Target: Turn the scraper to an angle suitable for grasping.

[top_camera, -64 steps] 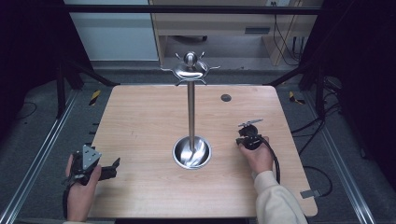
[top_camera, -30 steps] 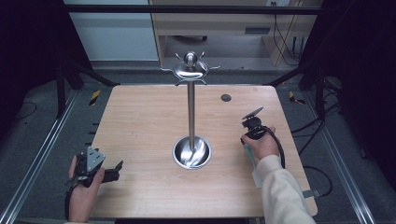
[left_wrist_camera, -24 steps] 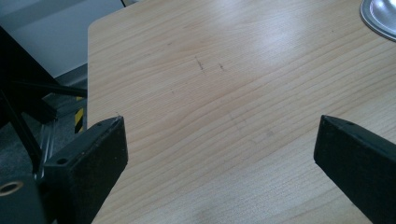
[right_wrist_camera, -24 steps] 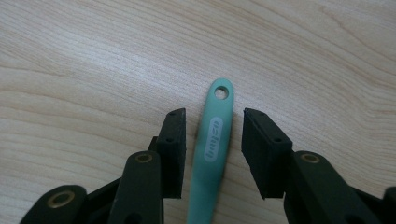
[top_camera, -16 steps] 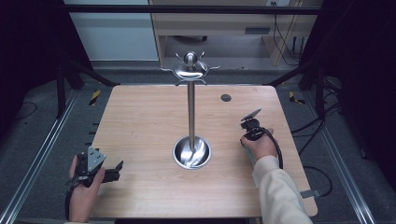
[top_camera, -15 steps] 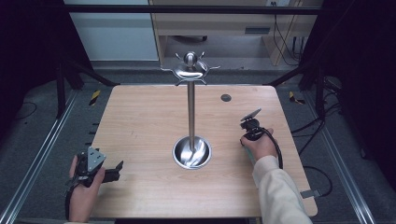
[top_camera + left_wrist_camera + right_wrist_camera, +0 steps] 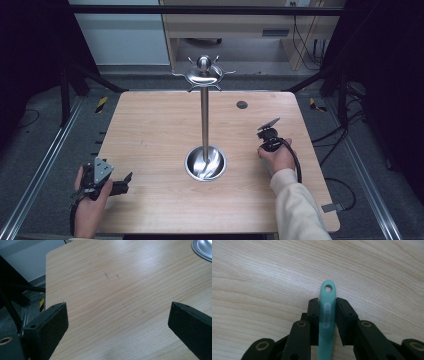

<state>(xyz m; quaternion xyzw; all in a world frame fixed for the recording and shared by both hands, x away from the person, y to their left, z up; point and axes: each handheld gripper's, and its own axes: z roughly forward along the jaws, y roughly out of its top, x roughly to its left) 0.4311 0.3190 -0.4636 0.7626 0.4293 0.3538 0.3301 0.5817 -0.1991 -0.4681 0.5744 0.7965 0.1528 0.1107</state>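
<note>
Two tools | right tool [image 7: 327, 312]: jaws just closed onto teal handle [image 7: 327, 315] | left tool [image 7: 117, 322]: released, unmoved

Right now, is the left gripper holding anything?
No. In the left gripper view the left gripper has its jaws wide apart over the bare wooden table, with nothing between them.

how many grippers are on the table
2: the left gripper rests at the table's near left corner, jaws open; the right gripper is right of the metal stand, around a teal handle.
</note>
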